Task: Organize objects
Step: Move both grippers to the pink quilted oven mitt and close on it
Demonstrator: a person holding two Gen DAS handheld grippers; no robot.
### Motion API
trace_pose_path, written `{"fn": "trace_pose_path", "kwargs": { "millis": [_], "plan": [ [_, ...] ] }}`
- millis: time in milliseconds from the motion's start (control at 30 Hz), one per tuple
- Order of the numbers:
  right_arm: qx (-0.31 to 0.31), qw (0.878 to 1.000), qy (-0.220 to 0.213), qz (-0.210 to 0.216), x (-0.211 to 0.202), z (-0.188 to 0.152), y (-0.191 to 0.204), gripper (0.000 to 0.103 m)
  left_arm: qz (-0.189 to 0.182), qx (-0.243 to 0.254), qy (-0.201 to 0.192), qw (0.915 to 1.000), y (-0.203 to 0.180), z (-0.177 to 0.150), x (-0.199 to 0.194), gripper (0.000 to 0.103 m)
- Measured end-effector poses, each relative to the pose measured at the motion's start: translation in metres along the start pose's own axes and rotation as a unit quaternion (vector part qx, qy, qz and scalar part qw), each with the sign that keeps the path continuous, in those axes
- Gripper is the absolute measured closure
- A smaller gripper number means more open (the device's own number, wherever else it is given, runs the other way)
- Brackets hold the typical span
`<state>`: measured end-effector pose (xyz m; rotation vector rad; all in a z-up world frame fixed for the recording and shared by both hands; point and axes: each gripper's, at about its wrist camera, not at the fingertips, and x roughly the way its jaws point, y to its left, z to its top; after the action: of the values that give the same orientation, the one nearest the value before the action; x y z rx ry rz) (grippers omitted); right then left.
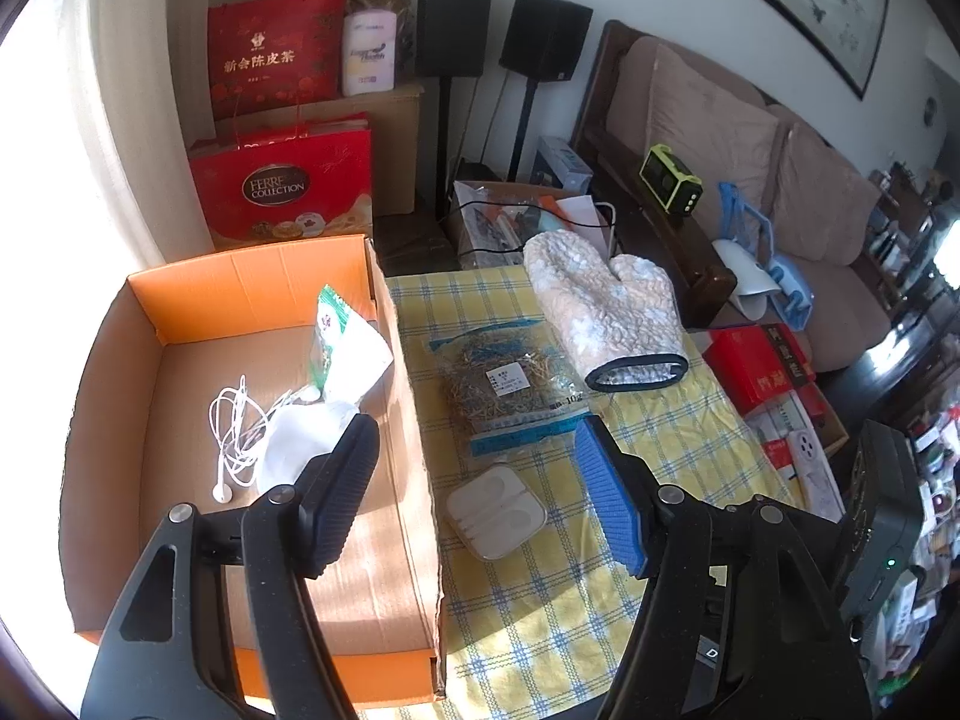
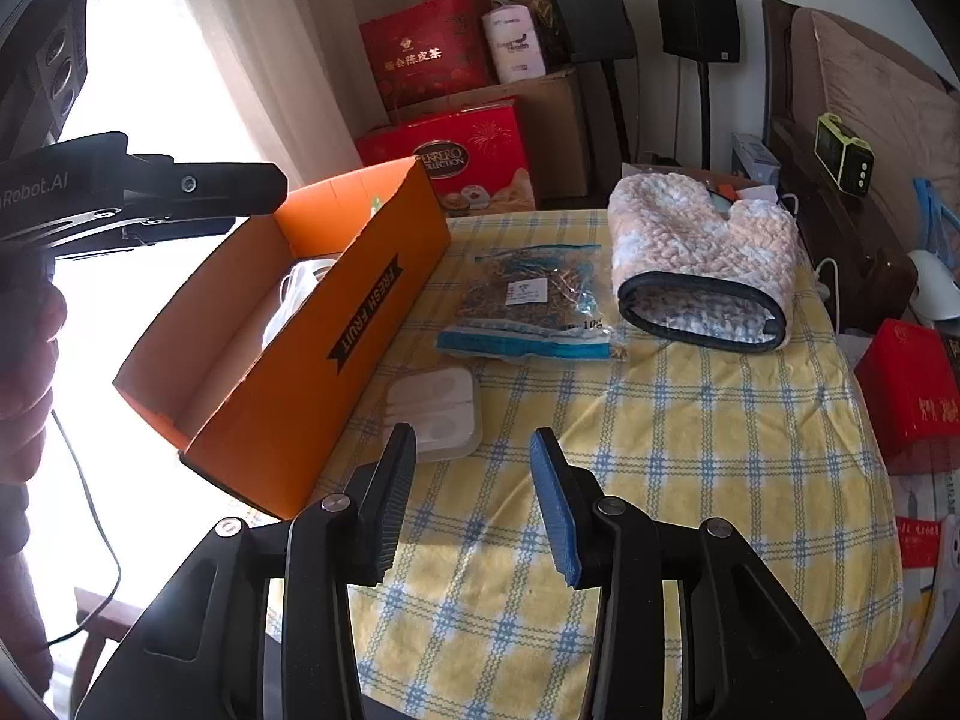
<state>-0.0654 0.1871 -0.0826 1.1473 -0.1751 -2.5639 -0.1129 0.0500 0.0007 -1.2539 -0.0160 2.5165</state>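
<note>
On the checked counter [image 2: 690, 432] beside the orange box [image 2: 336, 372], the oven mitt [image 2: 702, 252] looks soft and light, best pinched at its bound cuff. The herb bag [image 2: 534, 300] seems crinkly and slippery, easiest taken by its sealed edge. The white case [image 2: 435, 405] is probably rigid and smooth, suiting a grip across its sides; both the left gripper [image 1: 474, 492] and right gripper [image 2: 474, 498] stand released, jaws empty.

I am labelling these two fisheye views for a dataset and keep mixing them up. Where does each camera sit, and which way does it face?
Left wrist view: sits on the left gripper, above the orange box's right wall, tilted down; its own two fingers show, open and empty.
Right wrist view: sits on the right gripper, low over the checked cloth, facing the box's long side; its own fingers show, plus the left gripper's body and a hand at the left edge.
Both share the box, white case, herb bag and oven mitt.
</note>
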Motion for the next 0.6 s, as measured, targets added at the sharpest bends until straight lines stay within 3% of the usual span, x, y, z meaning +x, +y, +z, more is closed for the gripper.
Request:
{"fn": "trace_pose_path", "kwargs": {
  "millis": [167, 267, 333, 500, 600],
  "plan": [
    [0.018, 0.999, -0.009, -0.036, -0.012, 0.006, -0.031, 0.062, -0.022, 0.006, 0.01, 0.9997, -0.023, 0.003, 0.018, 0.04],
    [0.026, 0.998, -0.011, -0.053, -0.017, 0.012, -0.05, 0.062, -0.023, 0.02, 0.026, 0.9992, -0.038, 0.003, 0.035, 0.055],
    [0.03, 0.998, -0.01, -0.059, -0.018, 0.017, -0.06, 0.062, -0.013, 0.032, 0.034, 0.9988, -0.046, 0.003, 0.045, 0.06],
    [0.031, 0.997, -0.011, -0.07, -0.017, 0.027, -0.077, 0.062, -0.001, 0.034, 0.05, 0.9981, -0.058, 0.008, 0.066, 0.06],
    [0.038, 0.996, -0.012, -0.074, -0.013, 0.034, -0.087, 0.062, -0.003, 0.024, 0.054, 0.9982, -0.063, 0.012, 0.076, 0.052]
  ]
}}
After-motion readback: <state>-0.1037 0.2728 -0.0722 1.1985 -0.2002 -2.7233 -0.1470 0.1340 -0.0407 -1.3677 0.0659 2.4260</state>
